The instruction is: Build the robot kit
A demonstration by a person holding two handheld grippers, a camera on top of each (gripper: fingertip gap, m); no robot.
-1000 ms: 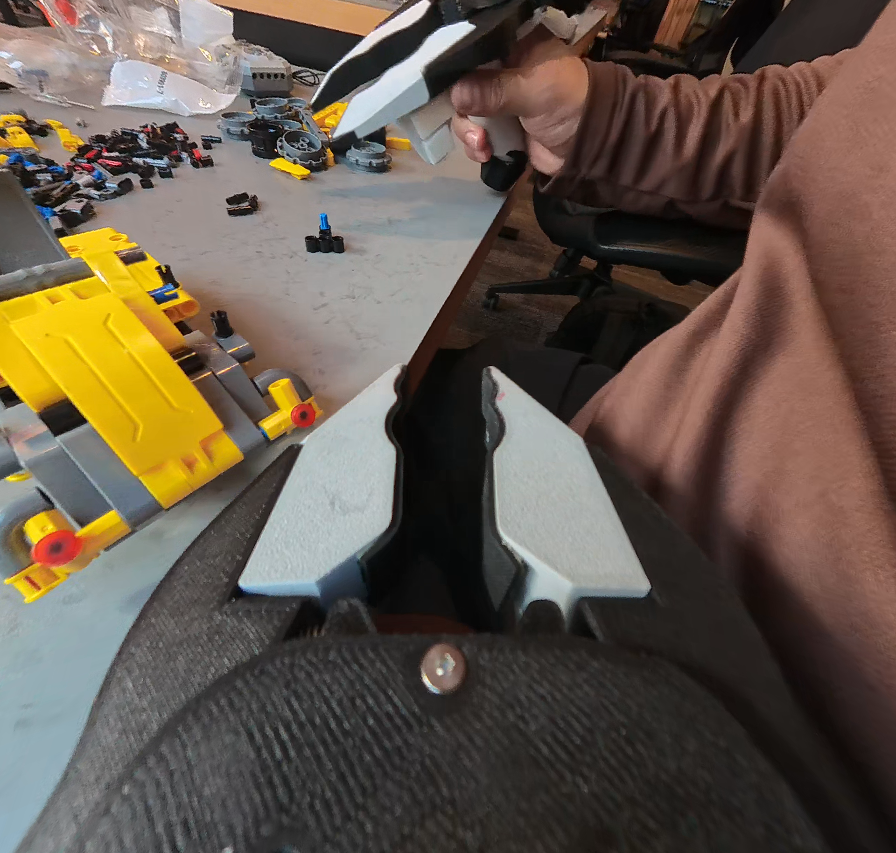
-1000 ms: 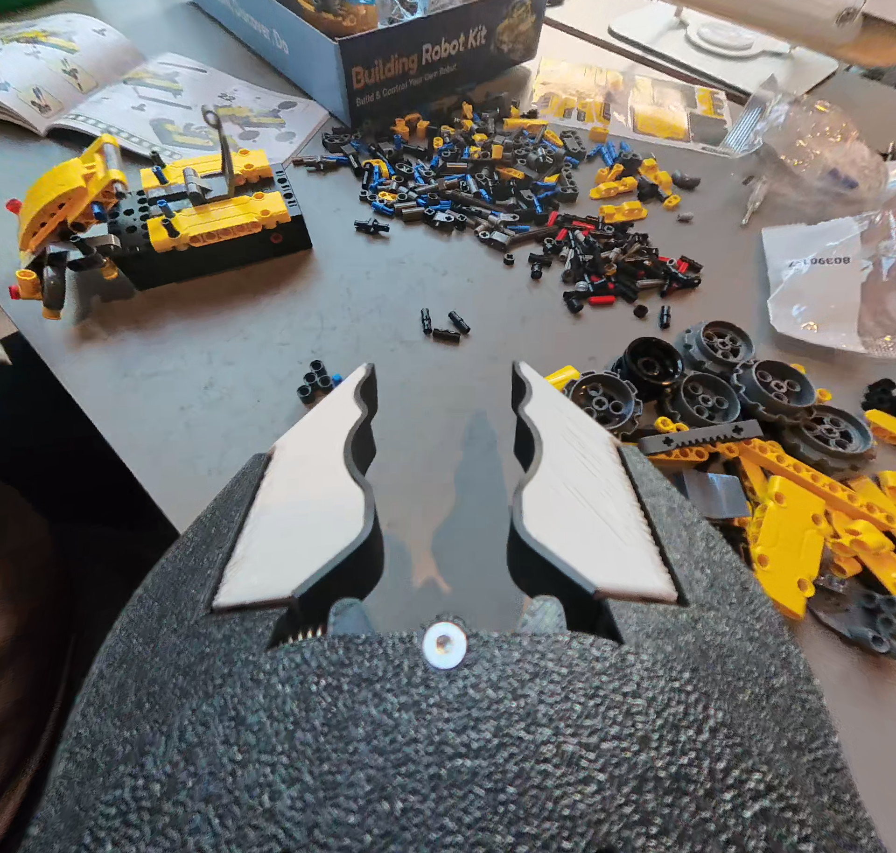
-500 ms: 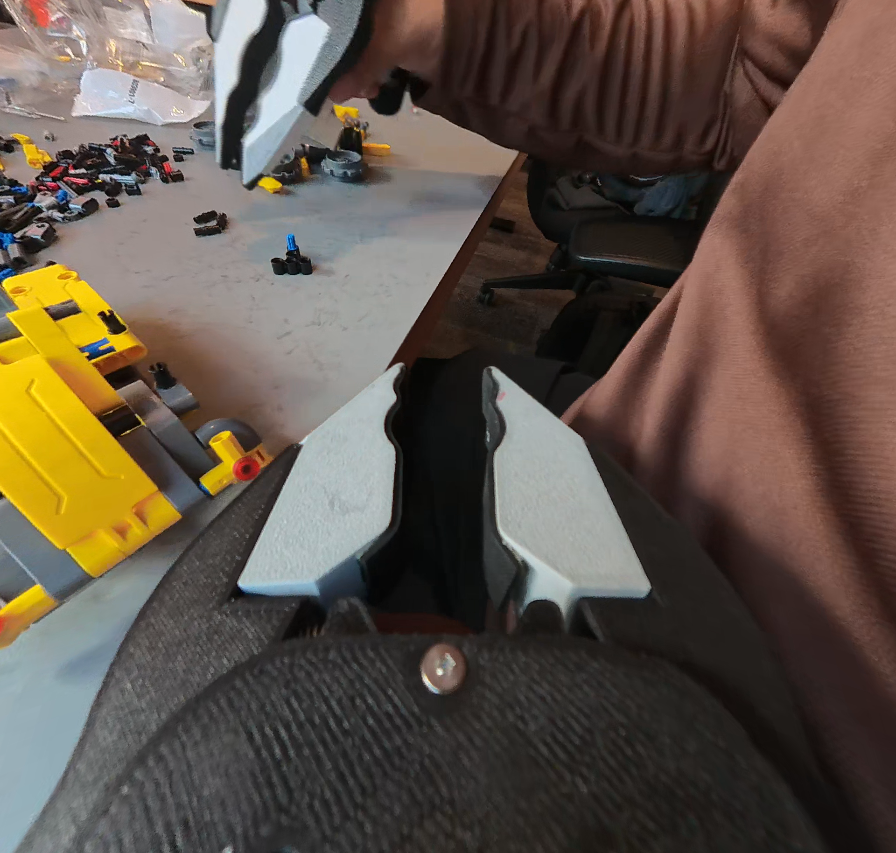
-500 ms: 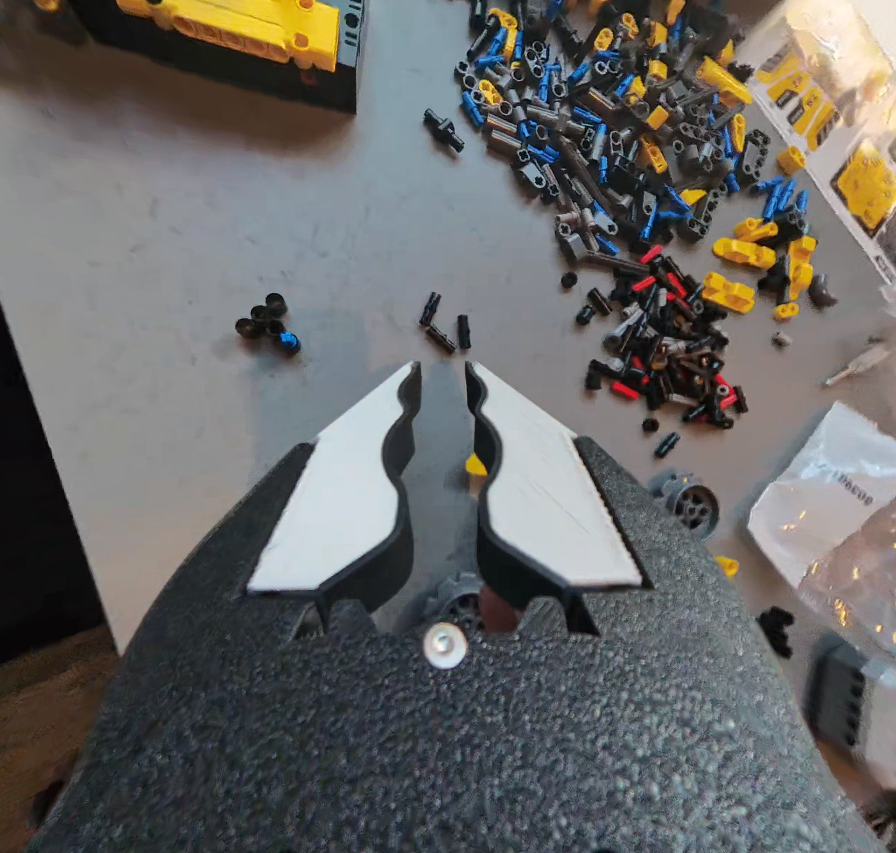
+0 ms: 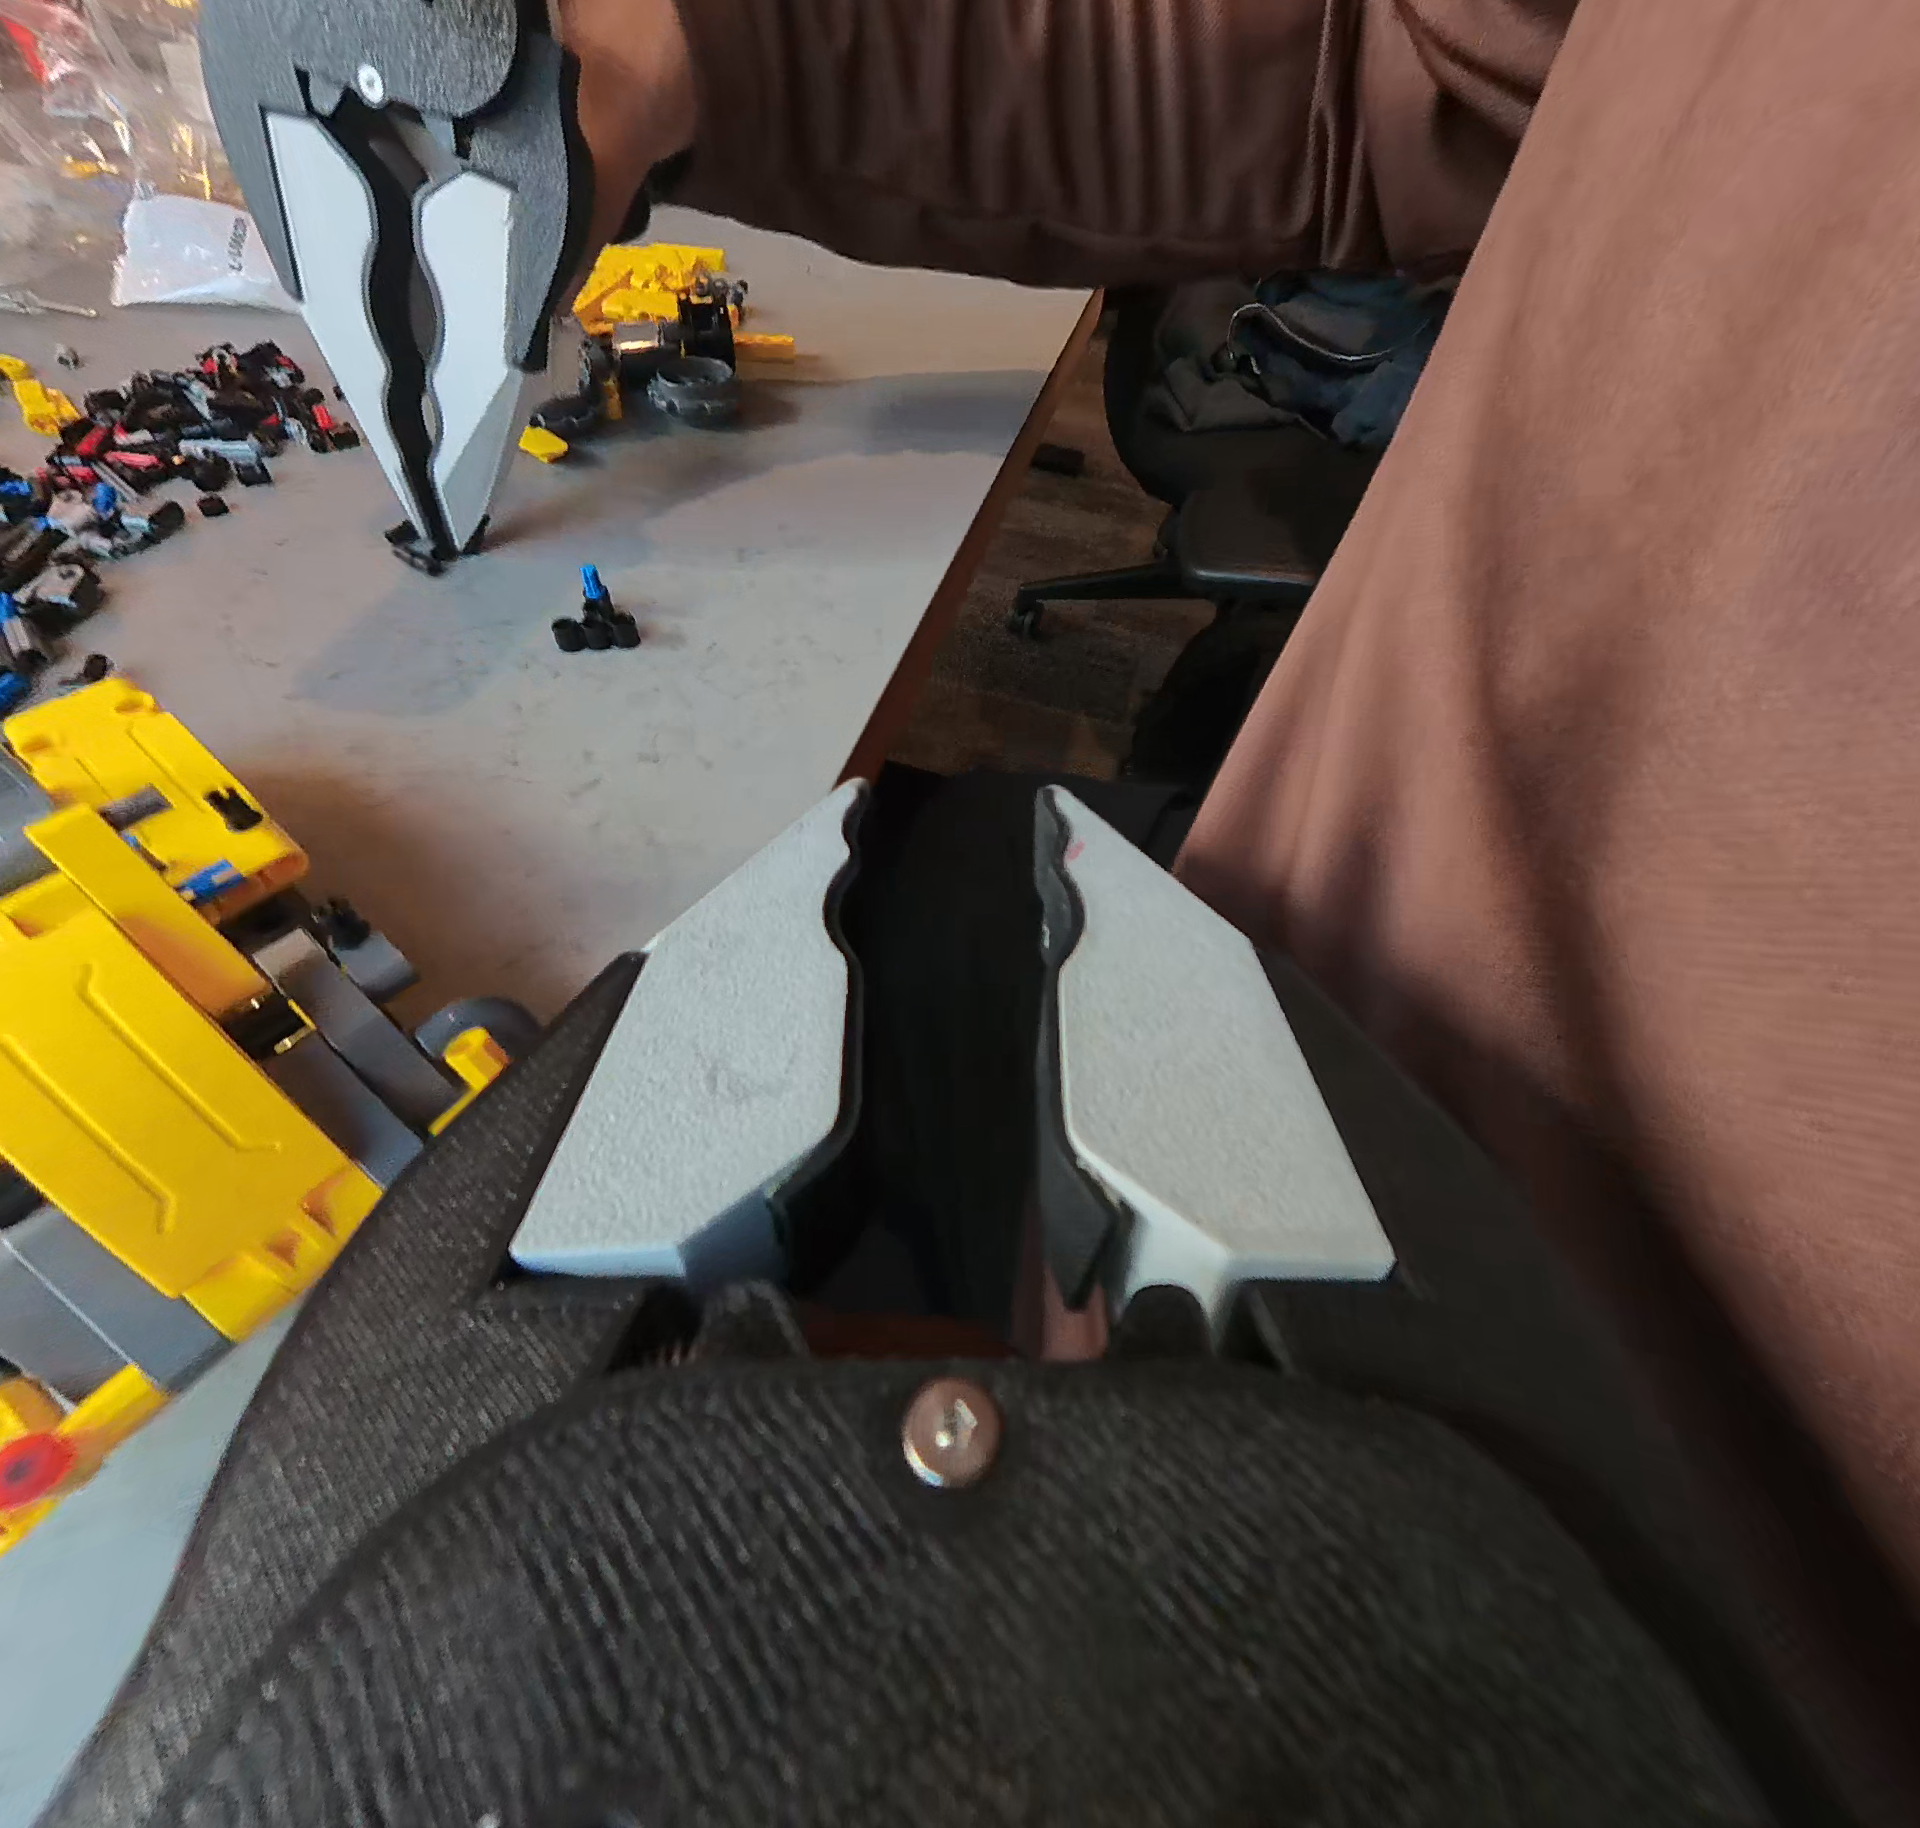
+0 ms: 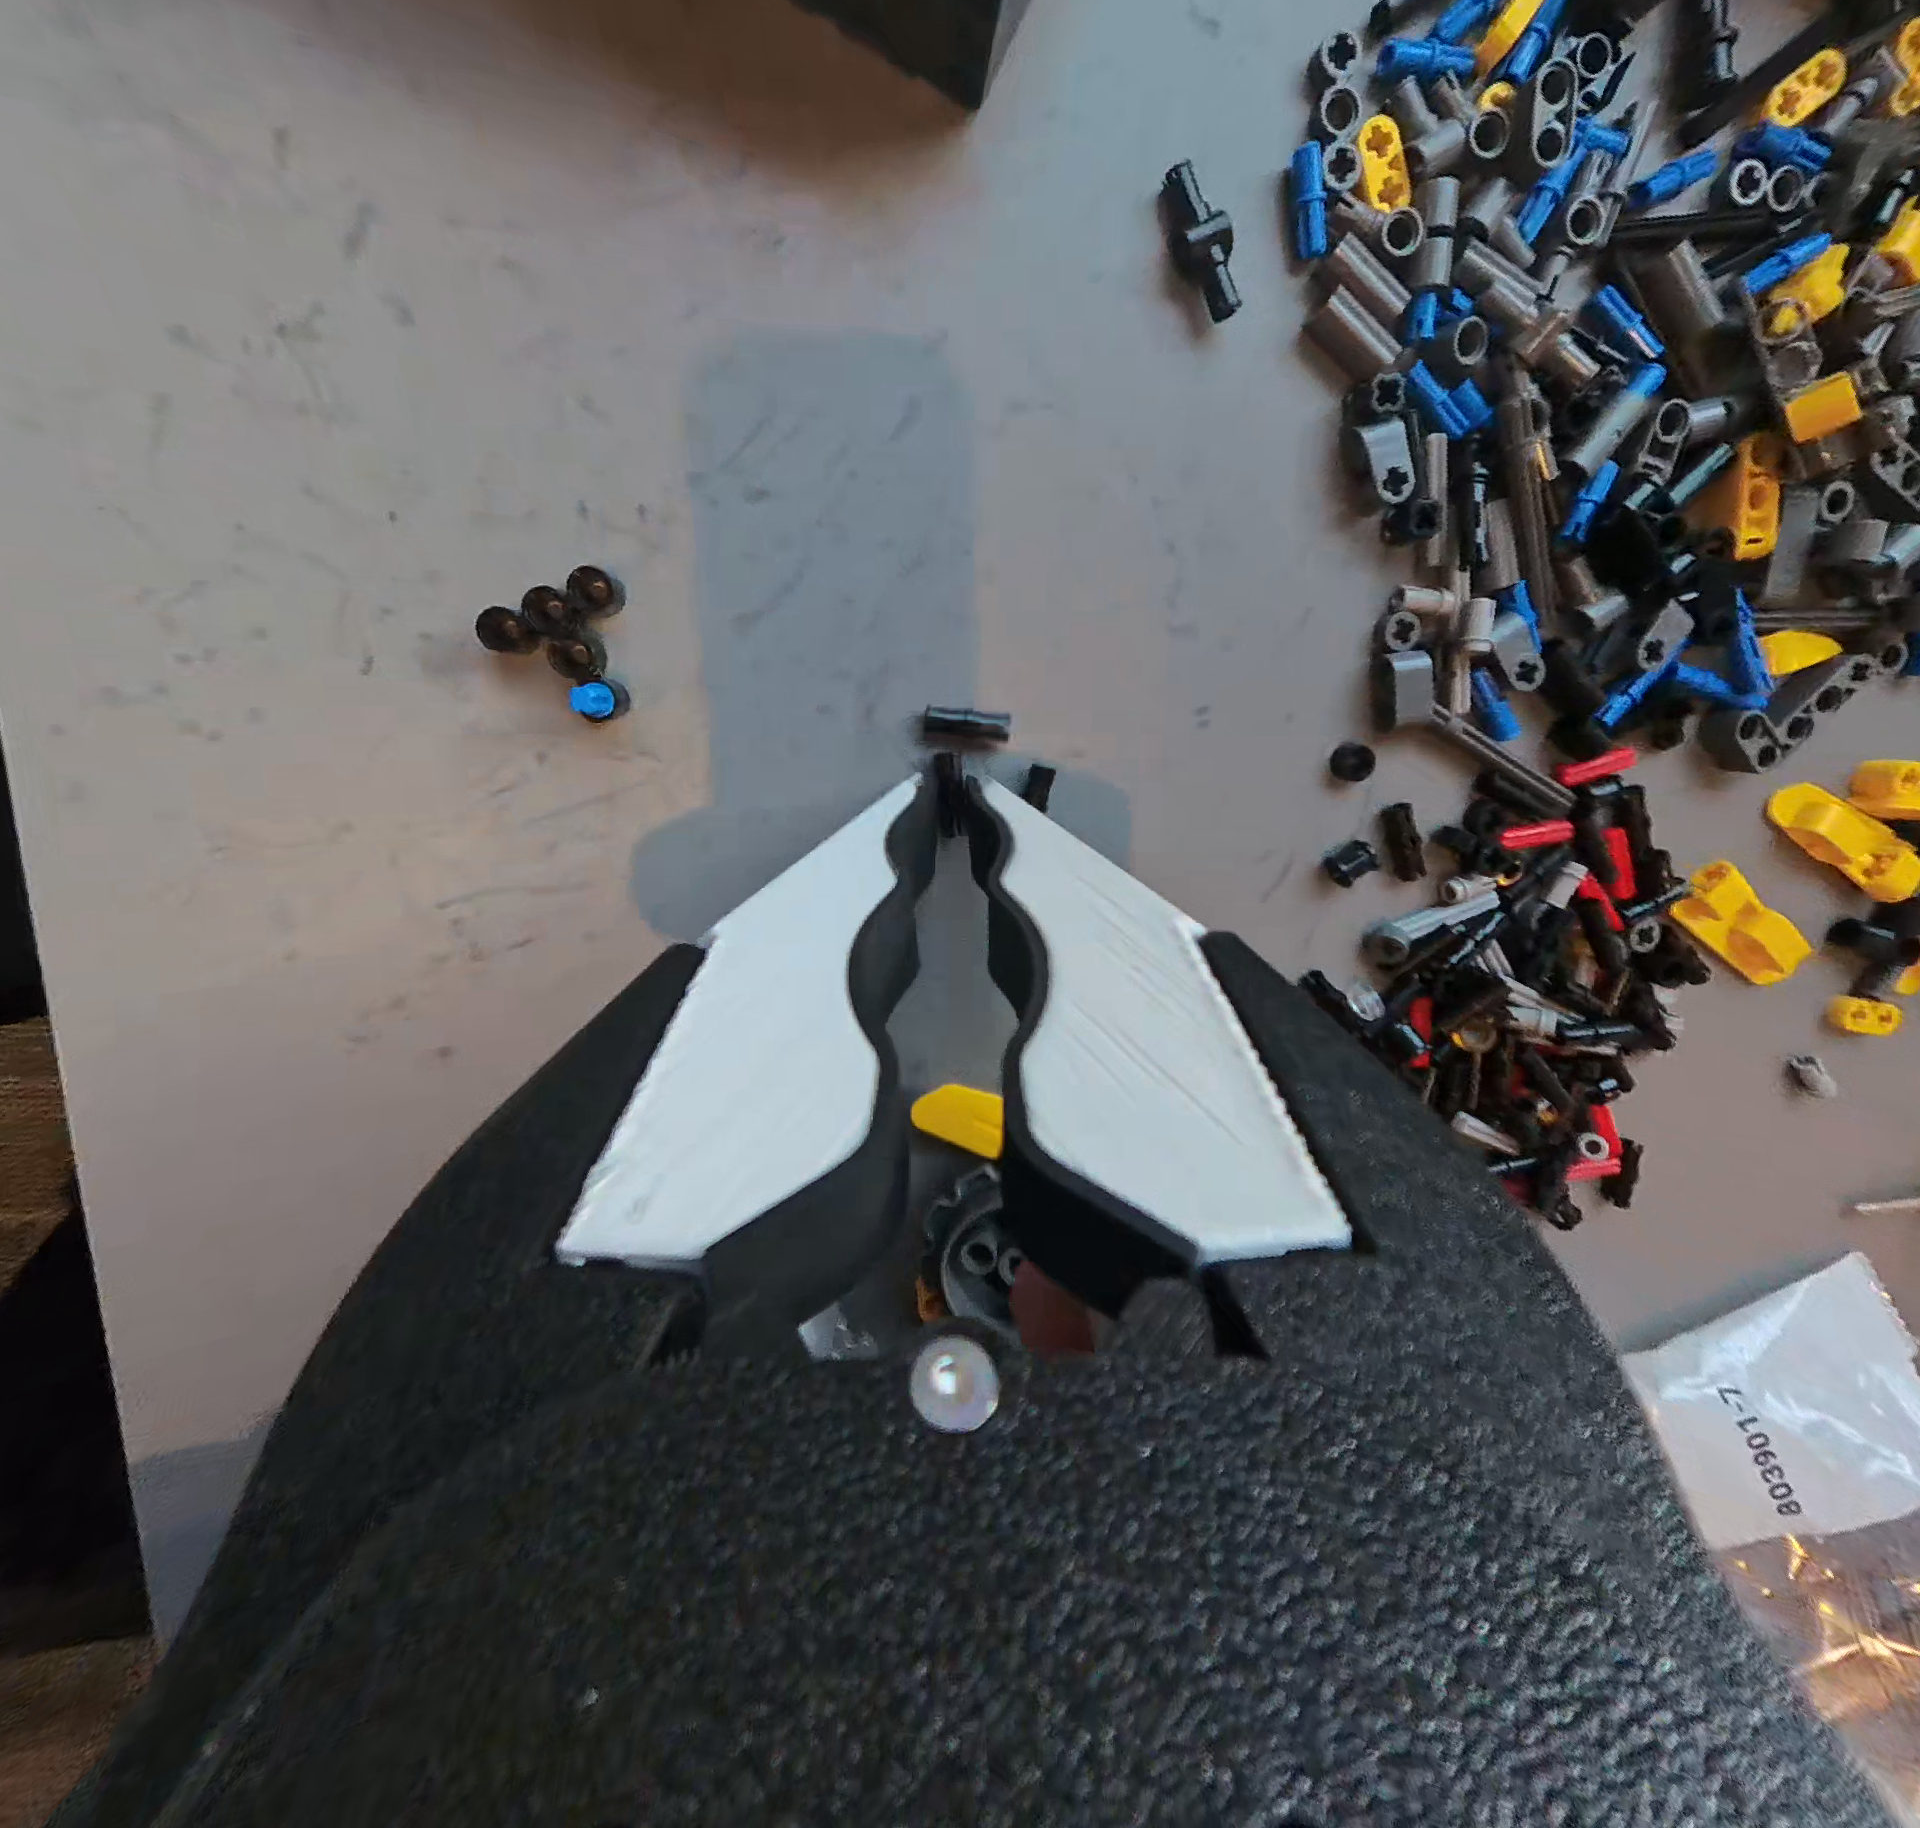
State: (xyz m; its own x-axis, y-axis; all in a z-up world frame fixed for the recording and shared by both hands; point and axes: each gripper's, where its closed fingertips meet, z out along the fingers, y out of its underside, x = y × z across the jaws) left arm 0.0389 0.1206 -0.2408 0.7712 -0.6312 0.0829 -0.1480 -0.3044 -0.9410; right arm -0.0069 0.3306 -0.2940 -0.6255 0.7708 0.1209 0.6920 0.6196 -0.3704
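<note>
Pinched between the nearly closed fingertips of the right gripper [image 6: 951,791], a small black pin [image 6: 948,779] is held on the grey table [image 6: 416,324], just beside another black pin [image 6: 966,722]. The left gripper [image 5: 951,812] is kept narrowly parted, empty, beyond the table edge.

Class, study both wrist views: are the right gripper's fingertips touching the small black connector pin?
Touching. In the right wrist view, the right gripper has its tips closed on the small black plastic connector pin, no gap showing.

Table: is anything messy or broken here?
Messy, yes: small building pieces lie loose in a heap on the grey table. The right gripper pinches one black pin. Nothing looks broken.
</note>
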